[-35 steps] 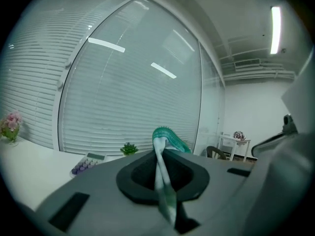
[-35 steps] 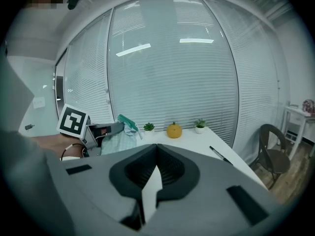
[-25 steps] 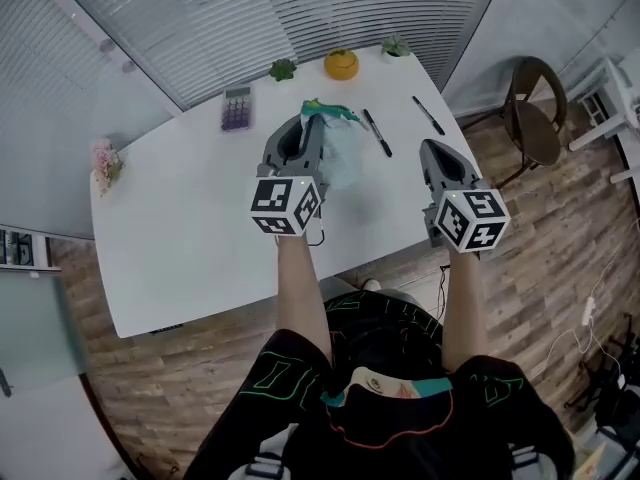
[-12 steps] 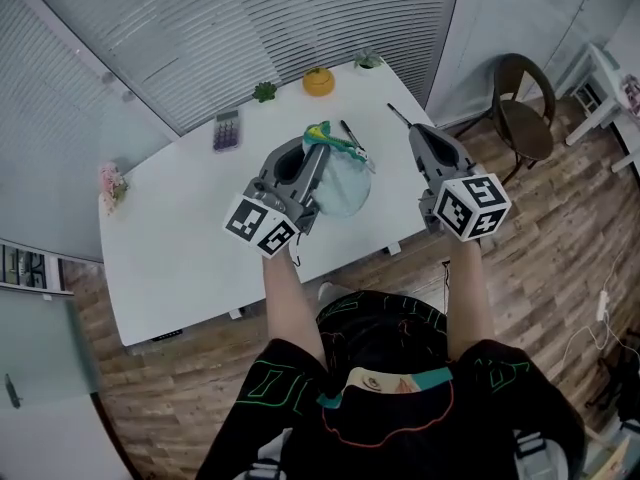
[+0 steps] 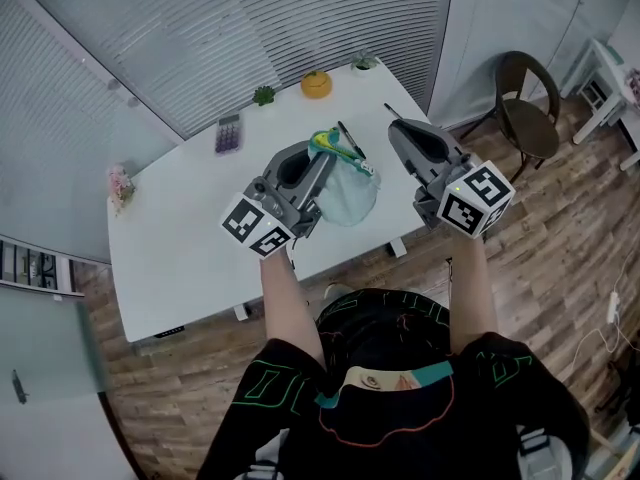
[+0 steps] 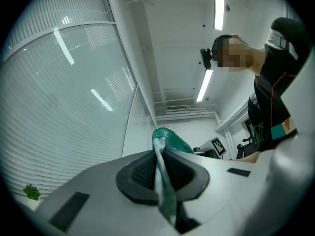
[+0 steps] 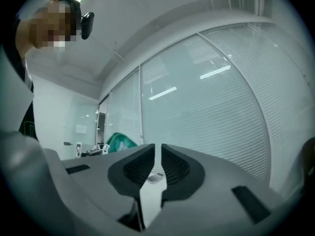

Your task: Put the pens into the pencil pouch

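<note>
My left gripper (image 5: 320,160) is shut on the edge of the translucent pencil pouch (image 5: 350,193) and holds it up above the white table (image 5: 180,228). In the left gripper view the pouch's rim (image 6: 161,173) is pinched between the pads, and its green zipper (image 6: 171,139) sticks out past them. My right gripper (image 5: 398,130) hovers to the right of the pouch, jaws almost together with nothing in the thin slit (image 7: 157,166). One black pen (image 5: 346,138) lies on the table just beyond the pouch. A second pen (image 5: 392,114) shows past the right gripper's tip.
At the table's far edge are a calculator (image 5: 228,133), an orange ornament (image 5: 316,84) and two small green plants (image 5: 263,95) (image 5: 365,62). Pink flowers (image 5: 120,181) sit at the left end. A brown chair (image 5: 525,93) stands on the wooden floor to the right.
Both grippers have risen and tilted upward. The left one has lifted the pouch off the table and carried it right, over the near pen. The right gripper now covers part of the far pen.
</note>
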Motion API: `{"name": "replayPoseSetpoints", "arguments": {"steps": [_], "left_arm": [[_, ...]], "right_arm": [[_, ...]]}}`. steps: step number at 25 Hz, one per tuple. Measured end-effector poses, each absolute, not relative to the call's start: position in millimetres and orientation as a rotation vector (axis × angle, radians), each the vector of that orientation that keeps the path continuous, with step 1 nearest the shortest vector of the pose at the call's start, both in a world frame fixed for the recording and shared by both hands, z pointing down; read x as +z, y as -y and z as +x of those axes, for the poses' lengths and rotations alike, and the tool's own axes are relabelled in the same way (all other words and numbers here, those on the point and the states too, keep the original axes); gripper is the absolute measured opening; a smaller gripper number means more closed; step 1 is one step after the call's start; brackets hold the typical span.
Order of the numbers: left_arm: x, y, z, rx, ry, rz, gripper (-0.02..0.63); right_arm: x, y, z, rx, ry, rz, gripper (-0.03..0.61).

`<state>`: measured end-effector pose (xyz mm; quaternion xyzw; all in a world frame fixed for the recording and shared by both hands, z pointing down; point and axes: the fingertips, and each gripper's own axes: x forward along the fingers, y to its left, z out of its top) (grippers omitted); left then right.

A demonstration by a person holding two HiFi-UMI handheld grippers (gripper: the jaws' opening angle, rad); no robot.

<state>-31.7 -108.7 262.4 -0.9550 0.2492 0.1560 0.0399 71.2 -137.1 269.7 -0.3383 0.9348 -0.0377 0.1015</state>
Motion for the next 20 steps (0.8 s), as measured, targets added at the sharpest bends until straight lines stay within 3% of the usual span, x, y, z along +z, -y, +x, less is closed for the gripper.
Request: {"name": "replayPoseSetpoints", "arguments": {"steps": [3, 11, 20], "left_arm": [[261, 106, -27, 0.445, -0.729, -2.930, 0.025], [258, 102, -24, 0.364, -0.692, -2.930, 0.028], [260, 87, -25, 0.317, -0.616, -2.959, 0.029]], "right_arm": [[263, 127, 54, -0.097, -2.823, -0.839, 0.081], [260, 105, 20, -0.111, -2.953, -0.492, 0.118], [264, 79, -8, -0.098, -3.034, -0.230, 0.118]]}}
